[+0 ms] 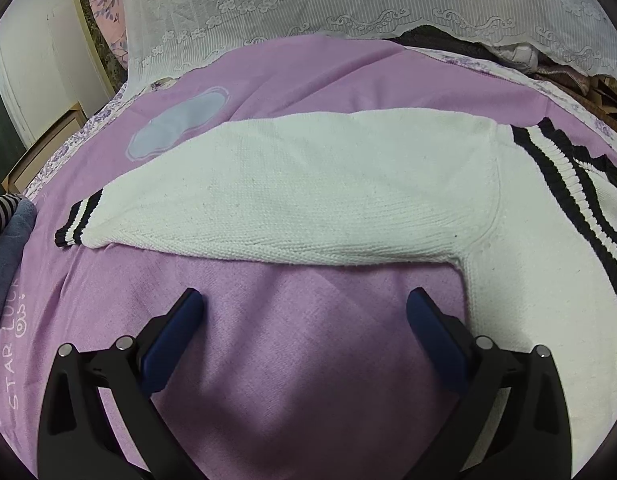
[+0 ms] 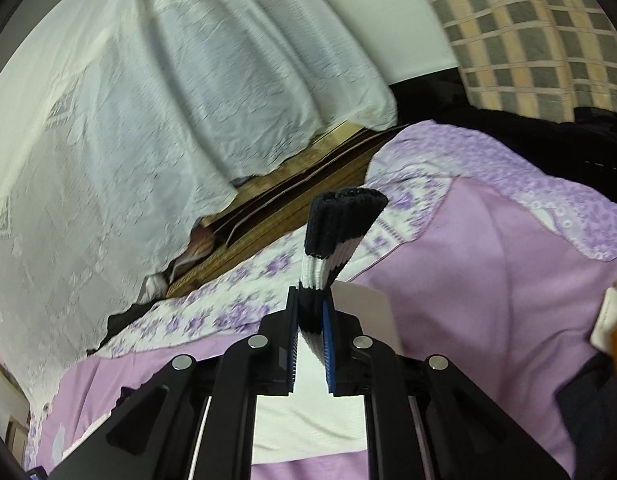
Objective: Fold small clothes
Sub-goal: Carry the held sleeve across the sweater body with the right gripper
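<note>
A white knit sweater [image 1: 308,200] with black-striped trim lies on a pink sheet [image 1: 292,360]. In the left wrist view its sleeve stretches leftward to a striped cuff [image 1: 78,222], and the striped neckline [image 1: 564,176] is at the right. My left gripper [image 1: 304,304] hovers open over bare sheet just in front of the sleeve, holding nothing. In the right wrist view my right gripper [image 2: 311,300] is shut on a black-and-white ribbed cuff [image 2: 340,224], which sticks up past the pads; white knit [image 2: 308,420] hangs below the fingers.
A white lace cloth [image 1: 348,4] drapes over things behind the bed. A floral bedspread [image 2: 212,312] borders the pink sheet. Dark clothes [image 2: 548,148] and a checked cloth [image 2: 528,32] lie at the far right. Grey and striped fabric [image 1: 8,232] sits at the left edge.
</note>
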A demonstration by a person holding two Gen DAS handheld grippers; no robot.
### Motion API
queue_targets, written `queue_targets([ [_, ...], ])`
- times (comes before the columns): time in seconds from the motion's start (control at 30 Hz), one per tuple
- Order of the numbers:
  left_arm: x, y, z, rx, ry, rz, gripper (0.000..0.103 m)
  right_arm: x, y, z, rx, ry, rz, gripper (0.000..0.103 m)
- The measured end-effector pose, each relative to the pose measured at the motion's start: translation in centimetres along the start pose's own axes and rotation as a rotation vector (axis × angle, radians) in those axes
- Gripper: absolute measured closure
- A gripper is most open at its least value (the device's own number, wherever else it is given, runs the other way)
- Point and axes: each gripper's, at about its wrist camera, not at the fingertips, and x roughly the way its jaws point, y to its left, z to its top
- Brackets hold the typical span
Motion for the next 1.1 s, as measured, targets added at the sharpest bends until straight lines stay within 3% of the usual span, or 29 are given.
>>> queue_targets([
  [0.63,0.2,-0.1,0.0,0.007,0.004,0.011,0.004,2.4,13.4,-5.2,-0.211,0.149,0.105,0.092],
  [1.1,0.2,0.0,0.0,0.008,0.006,0.012,0.004,4.0,22.3,-11.7,-0.324,0.247,0.212,0.092],
])
